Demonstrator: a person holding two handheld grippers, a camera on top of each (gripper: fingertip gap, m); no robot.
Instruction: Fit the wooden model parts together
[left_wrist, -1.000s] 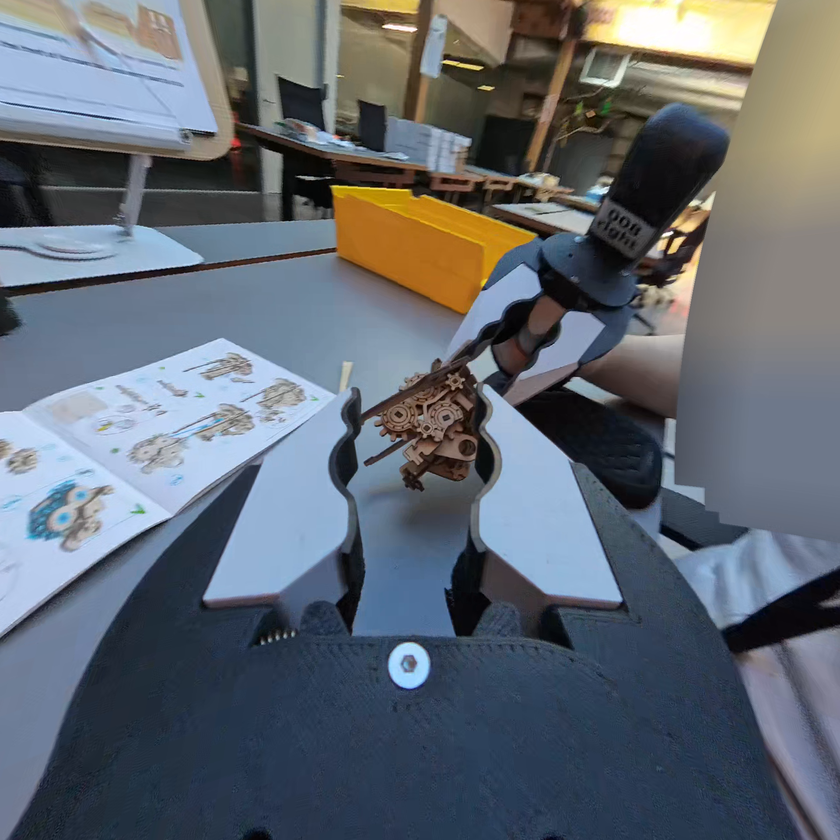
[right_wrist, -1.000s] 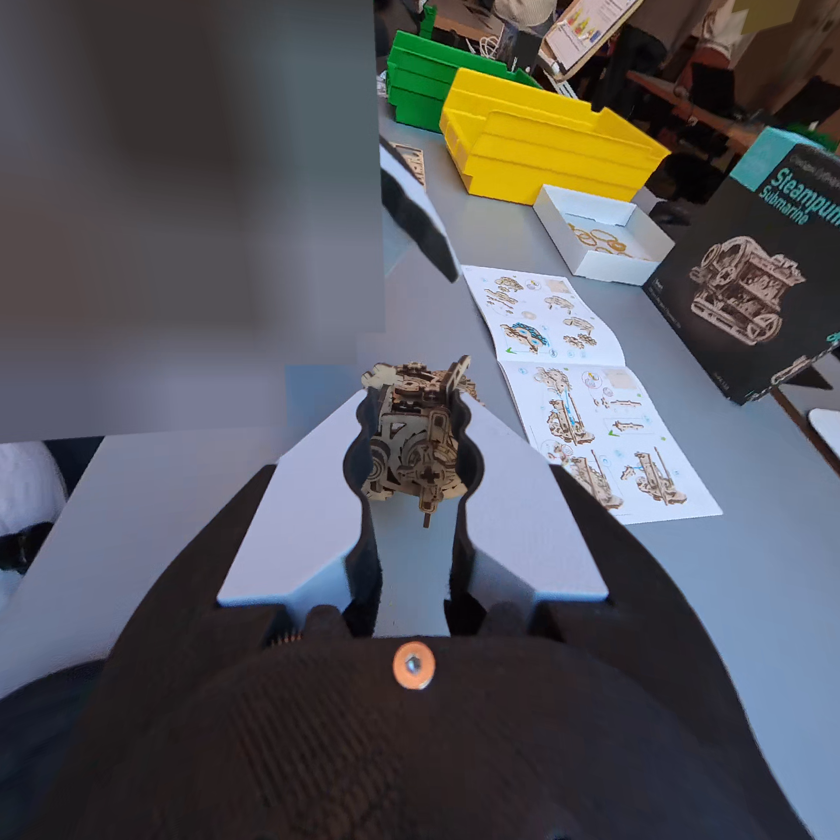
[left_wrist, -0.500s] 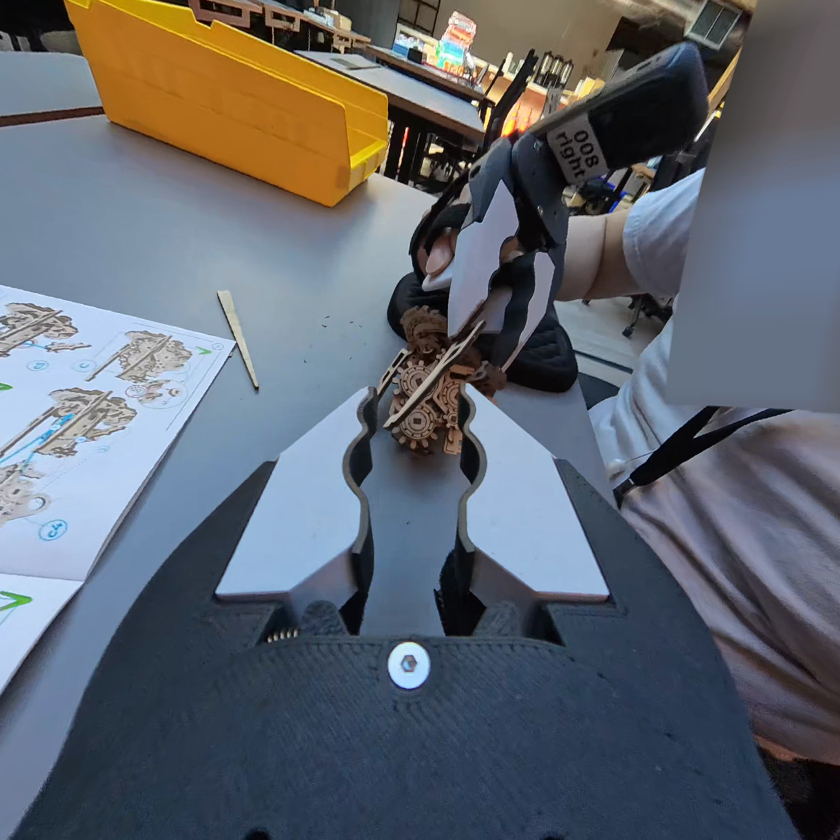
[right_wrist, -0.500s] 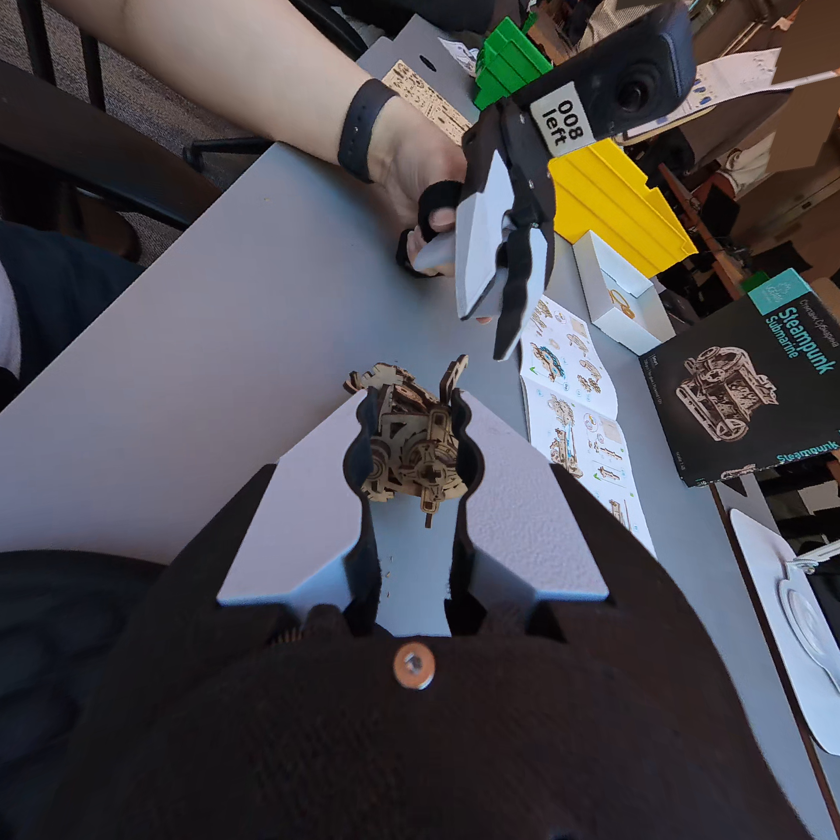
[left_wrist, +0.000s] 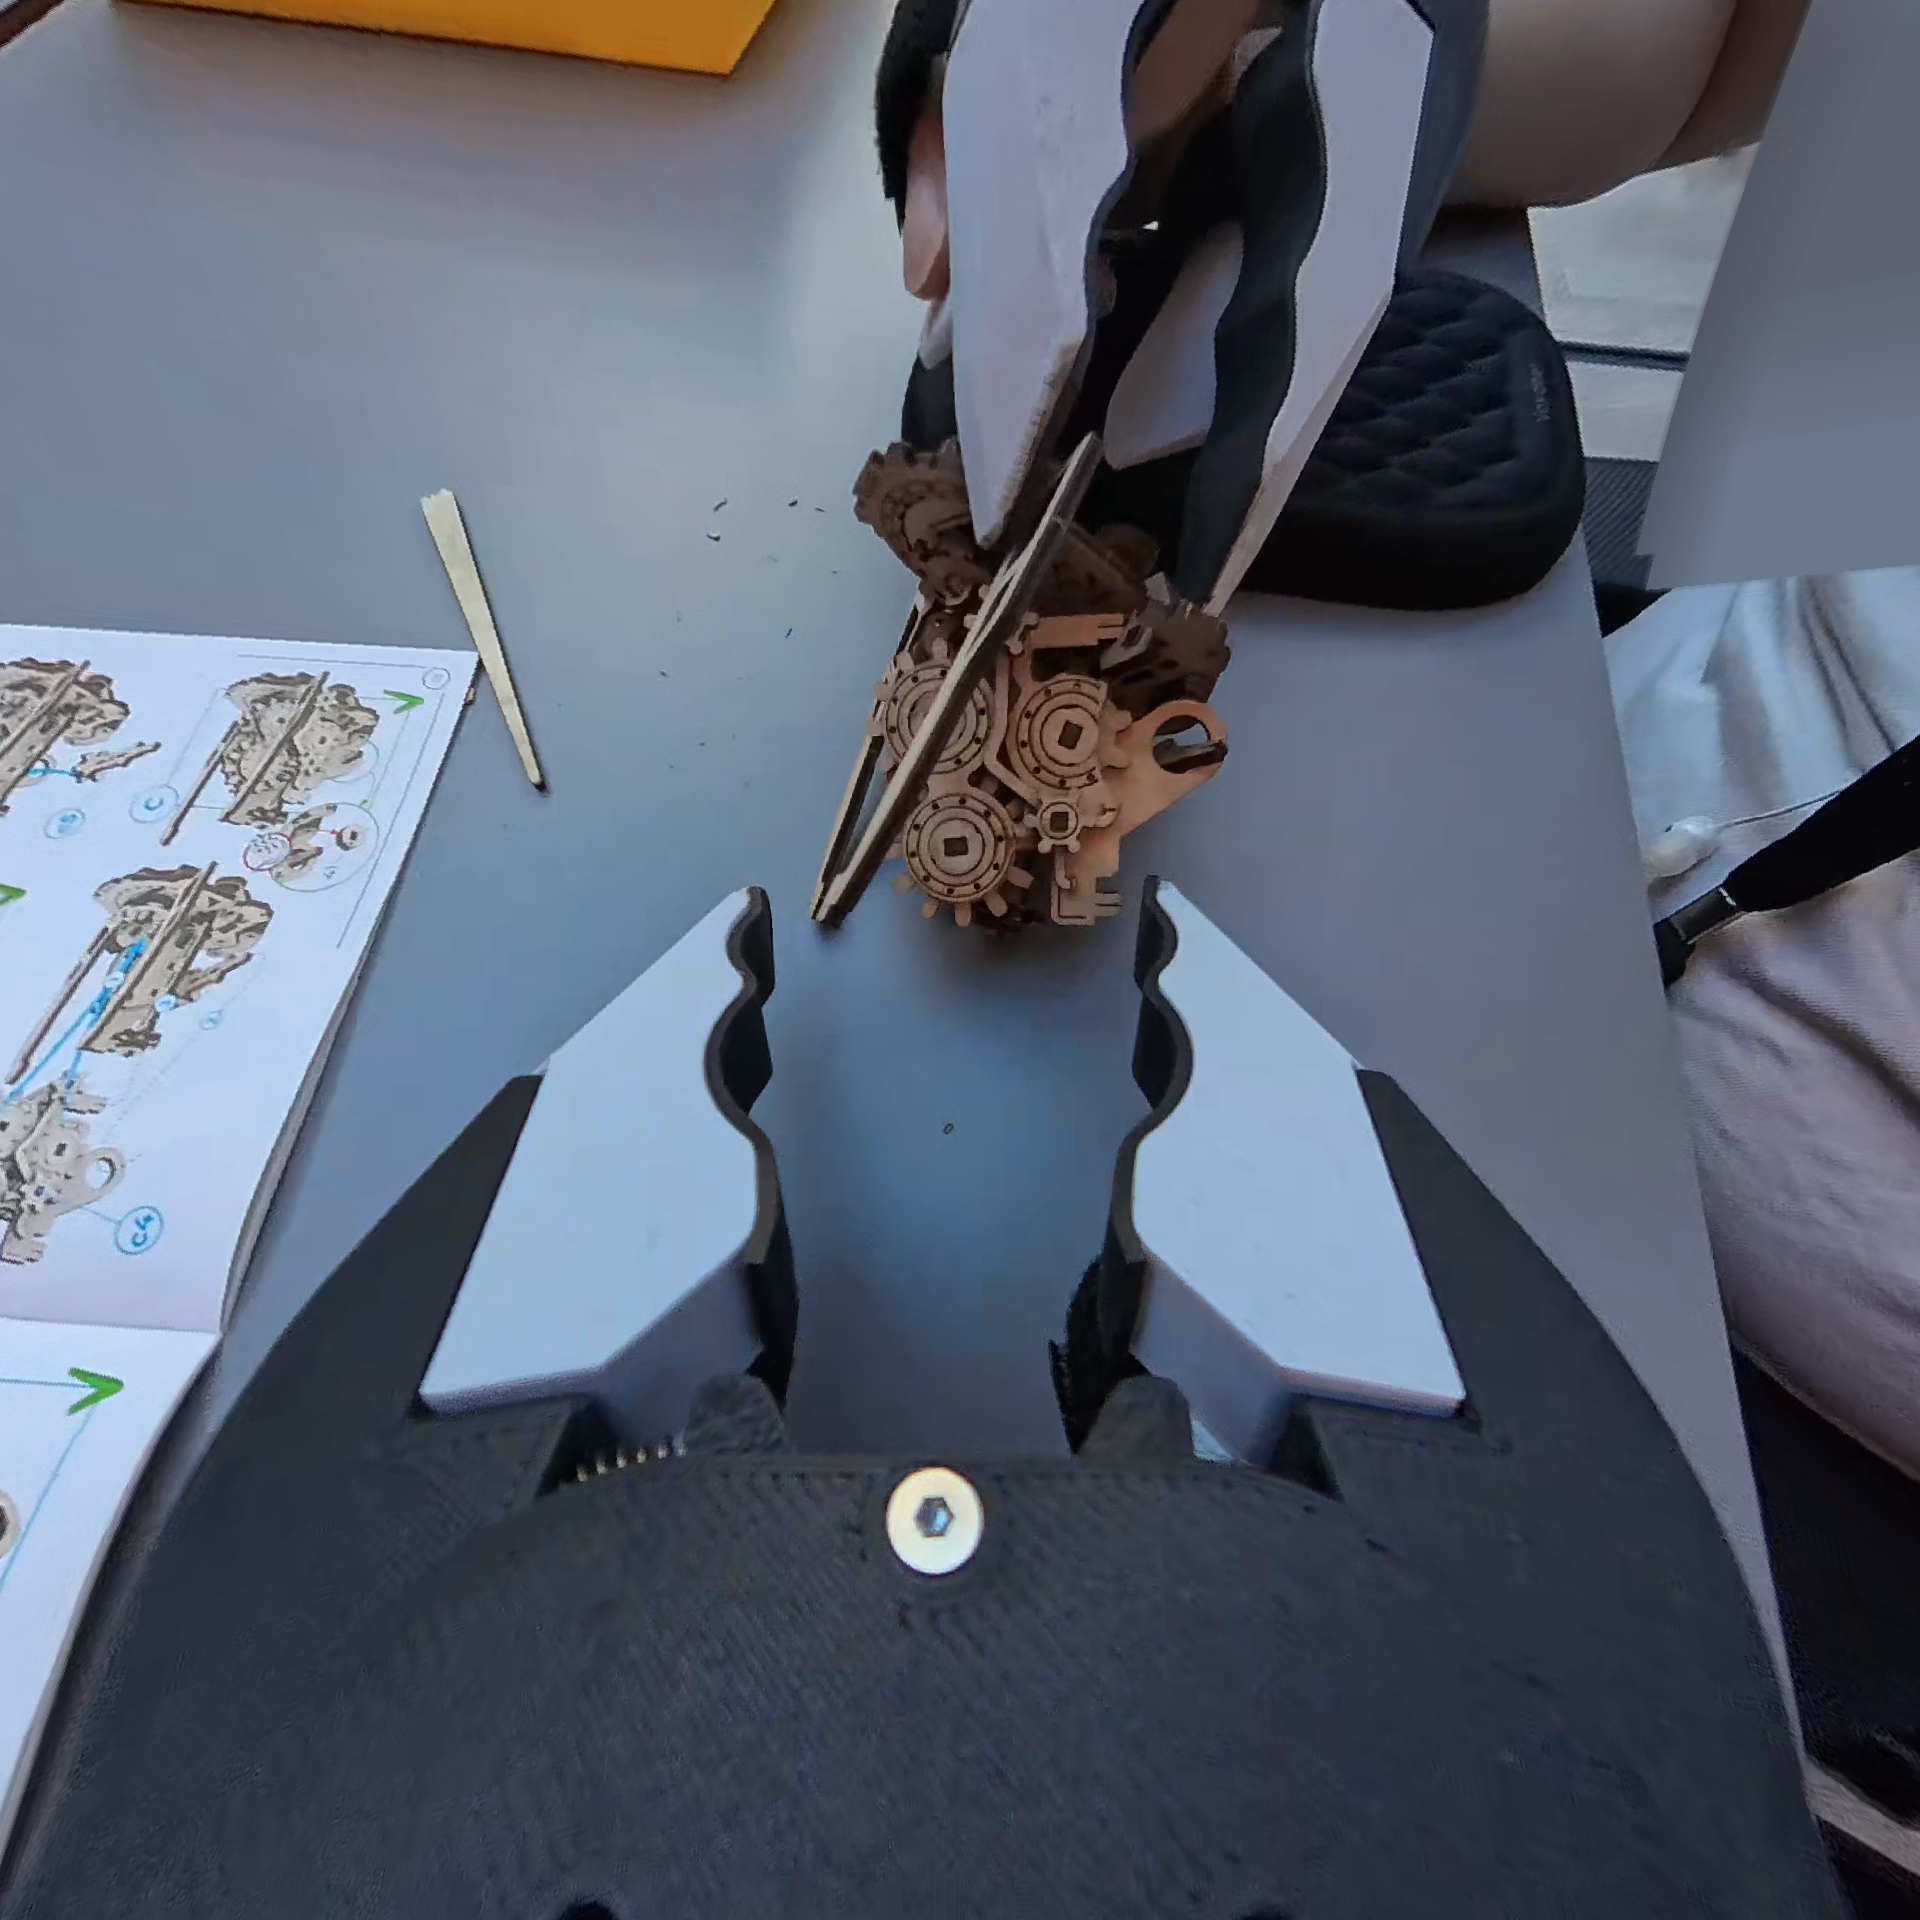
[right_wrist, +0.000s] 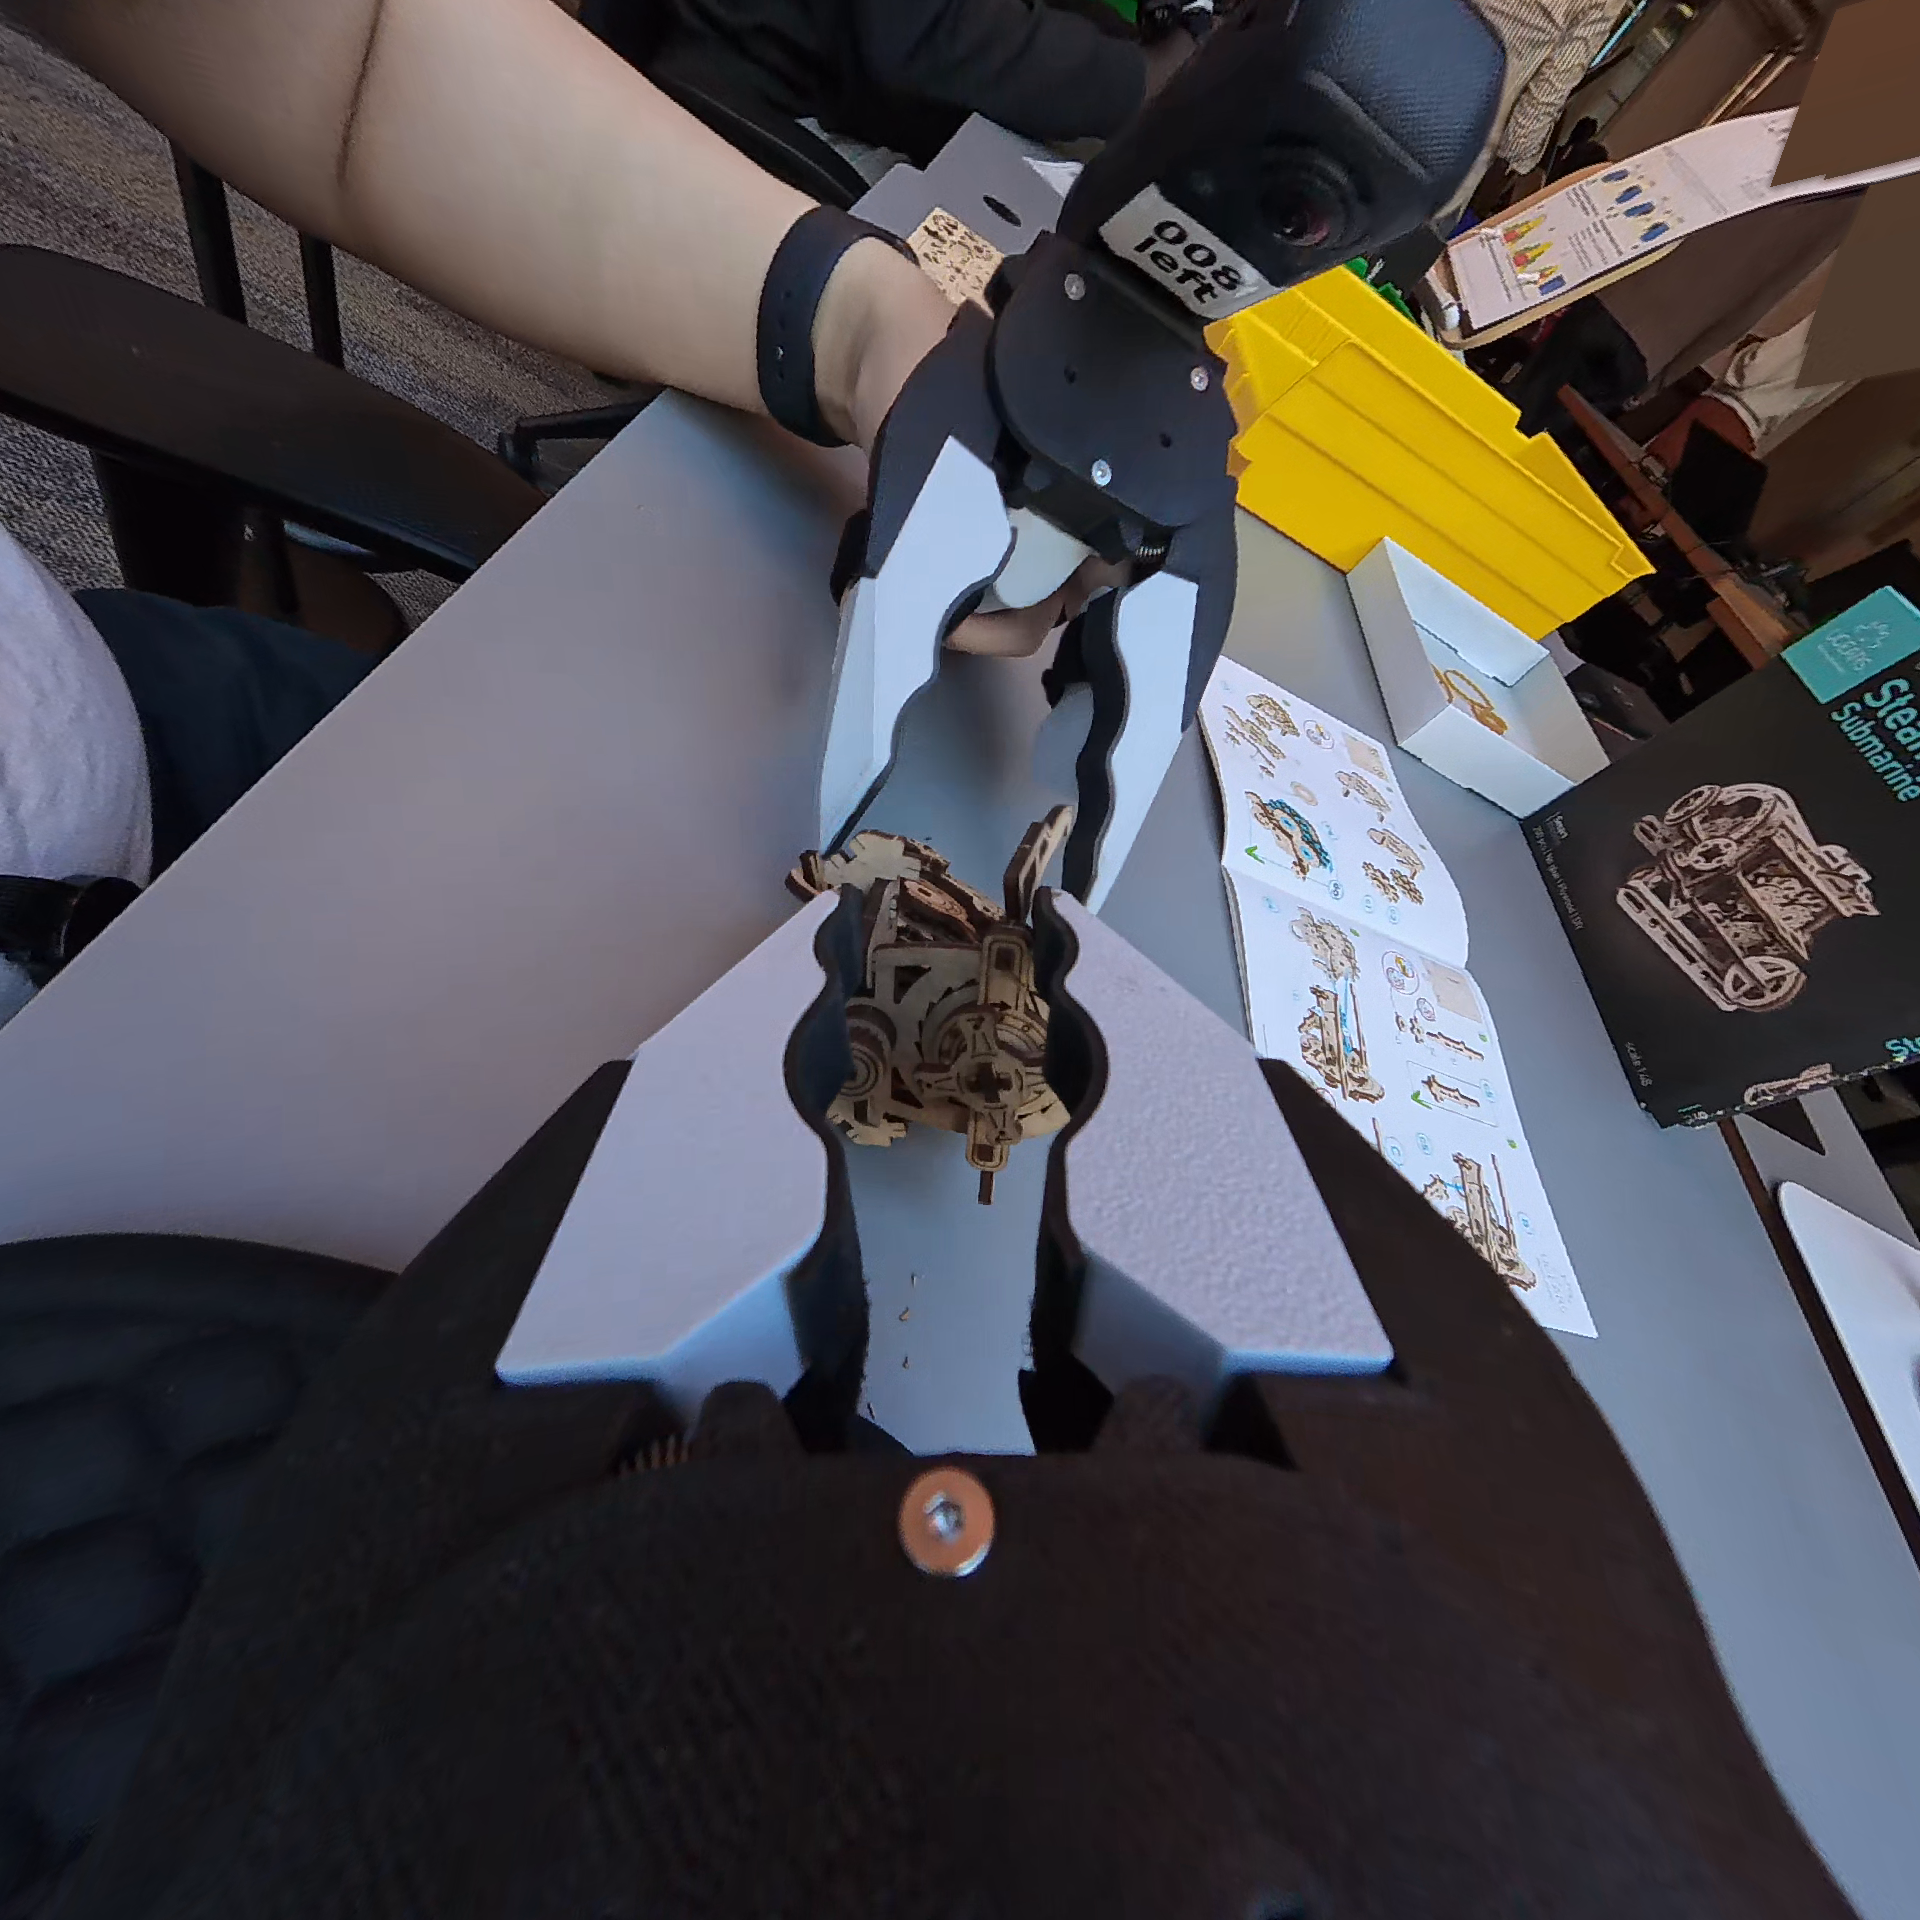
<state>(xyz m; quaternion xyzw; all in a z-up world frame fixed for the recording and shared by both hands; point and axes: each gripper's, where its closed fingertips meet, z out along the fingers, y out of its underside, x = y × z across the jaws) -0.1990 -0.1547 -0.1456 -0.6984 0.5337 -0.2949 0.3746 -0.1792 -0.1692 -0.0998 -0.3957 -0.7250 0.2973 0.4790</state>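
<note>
Your right gripper's (right_wrist: 940, 925) fingers cover both flanks of the wooden model (right_wrist: 940, 1029), so you cannot see where the pads meet the wood. In the left wrist view the instruction booklet (left_wrist: 187, 935) runs off the left edge and the yellow bin (left_wrist: 468, 26) is cropped to a sliver at the top. The black box (right_wrist: 1745, 894) is cut by the right edge.

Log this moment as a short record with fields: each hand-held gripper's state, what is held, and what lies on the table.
right hand-held gripper: shut on the wooden model
left hand-held gripper: open, empty, just short of the model
loose stick: flat on the table, apart from the model
instruction booklet: open, beside the left gripper
box: dark, past the booklet
white tray: next to yellow bins
</note>
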